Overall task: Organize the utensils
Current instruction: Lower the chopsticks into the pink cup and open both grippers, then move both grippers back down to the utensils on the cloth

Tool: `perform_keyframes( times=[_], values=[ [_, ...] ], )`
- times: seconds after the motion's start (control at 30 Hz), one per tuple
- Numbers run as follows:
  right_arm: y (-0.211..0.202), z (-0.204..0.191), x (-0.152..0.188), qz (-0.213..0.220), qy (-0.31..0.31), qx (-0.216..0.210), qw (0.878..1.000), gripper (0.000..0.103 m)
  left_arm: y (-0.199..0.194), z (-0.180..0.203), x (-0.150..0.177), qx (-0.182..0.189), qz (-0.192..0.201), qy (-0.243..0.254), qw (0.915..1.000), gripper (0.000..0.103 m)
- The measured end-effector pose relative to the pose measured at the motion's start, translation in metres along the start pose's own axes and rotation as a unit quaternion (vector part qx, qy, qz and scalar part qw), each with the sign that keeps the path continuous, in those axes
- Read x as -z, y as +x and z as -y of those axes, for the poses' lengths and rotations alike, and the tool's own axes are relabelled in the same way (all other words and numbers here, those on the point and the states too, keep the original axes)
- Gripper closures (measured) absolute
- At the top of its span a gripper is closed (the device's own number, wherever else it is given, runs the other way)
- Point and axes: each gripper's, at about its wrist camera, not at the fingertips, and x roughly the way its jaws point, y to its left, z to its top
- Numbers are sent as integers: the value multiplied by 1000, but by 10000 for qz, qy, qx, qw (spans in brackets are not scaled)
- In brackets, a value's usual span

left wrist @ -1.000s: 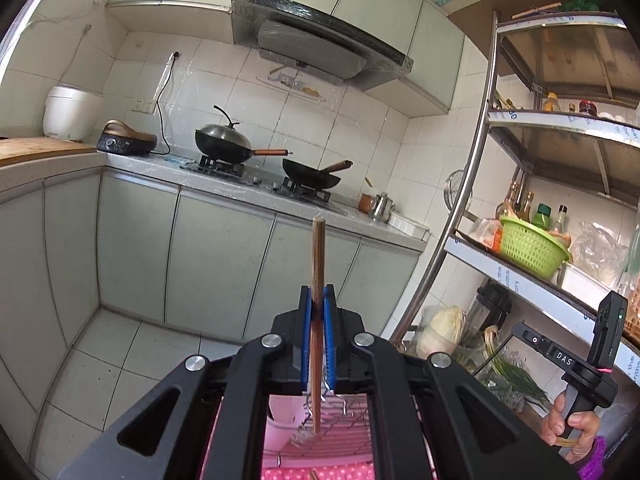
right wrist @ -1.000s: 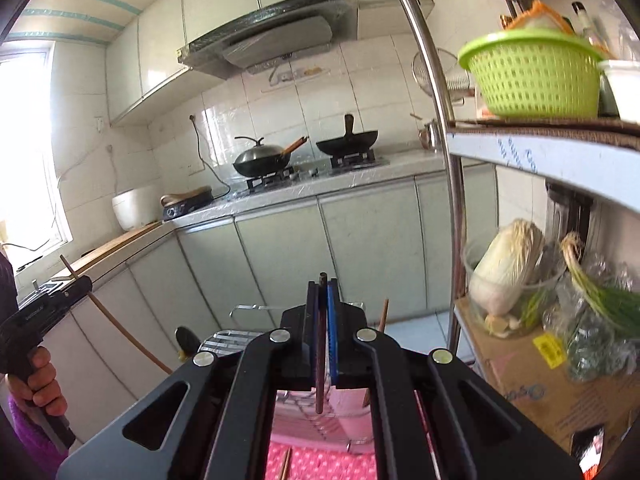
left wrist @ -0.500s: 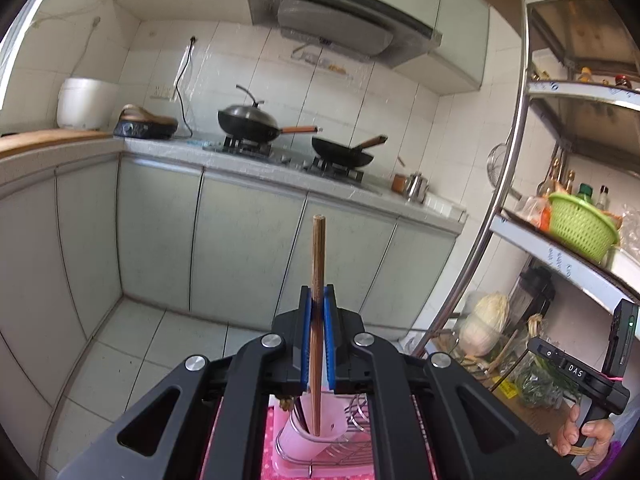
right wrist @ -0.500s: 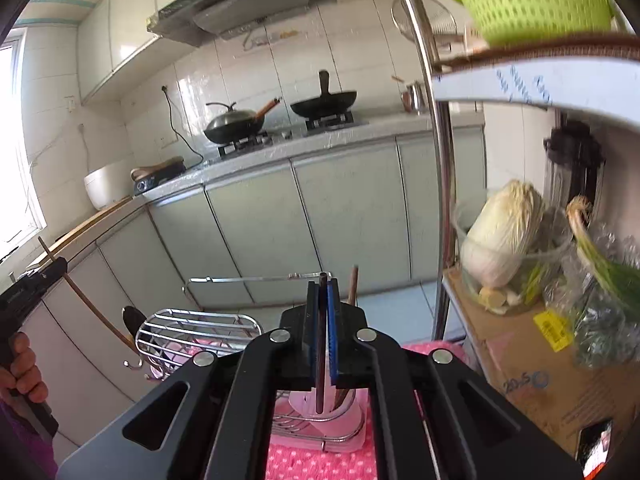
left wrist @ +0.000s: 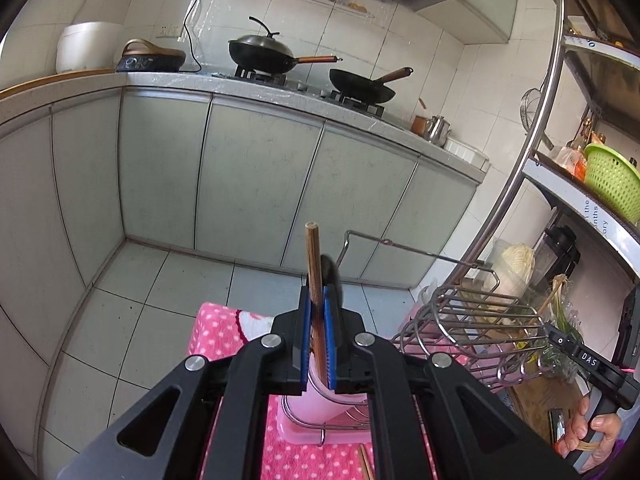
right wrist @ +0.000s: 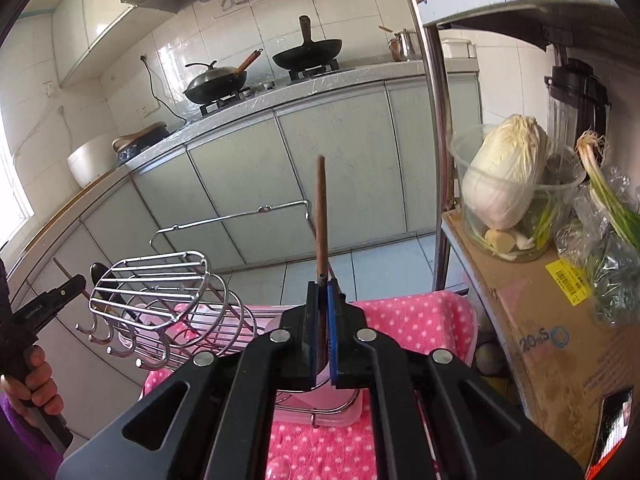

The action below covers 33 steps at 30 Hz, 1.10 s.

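My left gripper (left wrist: 316, 300) is shut on a brown wooden chopstick (left wrist: 313, 256) that stands upright between the blue pads, just above a pink cup (left wrist: 320, 400) in the wire rack (left wrist: 468, 320). My right gripper (right wrist: 323, 292) is shut on another wooden chopstick (right wrist: 321, 216), also upright, over a pink cup (right wrist: 324, 376) held in the same wire rack (right wrist: 160, 296). The left gripper (right wrist: 60, 292) shows at the left edge of the right wrist view. A dark spoon (right wrist: 98, 272) stands in the rack. Both grippers hang close above the rack on a pink dotted cloth (right wrist: 420, 320).
A metal shelf post (right wrist: 432, 120) rises right of the rack. A cardboard box (right wrist: 540, 340) with a bowl of cabbage (right wrist: 508, 172) sits beside it. Cabinets (left wrist: 260, 184) and a counter with two woks (left wrist: 264, 52) lie beyond. Another chopstick (left wrist: 366, 466) lies on the cloth.
Both grippers have tipped downward and lowered toward the rack, each still holding its chopstick. The pink cups and cloth now show below the fingers.
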Motion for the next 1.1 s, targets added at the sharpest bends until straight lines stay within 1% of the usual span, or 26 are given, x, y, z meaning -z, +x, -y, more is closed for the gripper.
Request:
perform_keyframes(
  times=[0.1, 0.2, 0.3, 0.37, 0.4, 0.47, 0.5, 0.53, 0.6, 0.8, 0.97, 1.1],
  values=[
    [5, -3, 2, -77, -74, 44, 9999, 99, 8, -2, 2, 16, -104, -28, 9999, 97],
    [6, -1, 3, -115, 51, -36, 9999, 98, 9, -3, 4, 1, -94, -60, 9999, 96],
    [4, 2, 2, -147, 132, -87, 9998, 97, 7, -7, 4, 54, -148, -220, 9996, 93],
    [2, 2, 1, -169, 162, -168, 9996, 92, 6, -10, 3, 46, -172, -359, 9992, 81],
    [1, 1, 1, -175, 164, -207, 9995, 88, 5, -13, 3, 57, -171, -442, 9989, 78],
    [-3, -2, 1, -130, 128, -239, 9995, 81, 1, -16, 1, 89, -149, -567, 9982, 66],
    [-6, -5, 1, -87, 84, -244, 9996, 75, -2, -18, 1, 125, -123, -622, 9979, 64],
    [-9, -7, 0, -31, 42, -225, 9997, 70, -5, -19, 1, 142, -95, -655, 9977, 63],
    [-15, -10, 0, 72, -15, -232, 9997, 66, -12, -19, 0, 155, -8, -656, 9977, 62],
    [-40, -5, 2, 343, 153, -294, 9989, 65, -38, -13, 3, -48, 209, -438, 9988, 62],
    [-60, 7, 22, 432, 399, -326, 9977, 65, -51, -9, 25, -286, 128, -231, 9992, 61],
    [-62, 16, 49, 140, 582, -351, 9976, 65, -51, -10, 51, -216, -157, -259, 9993, 61]
  ],
)
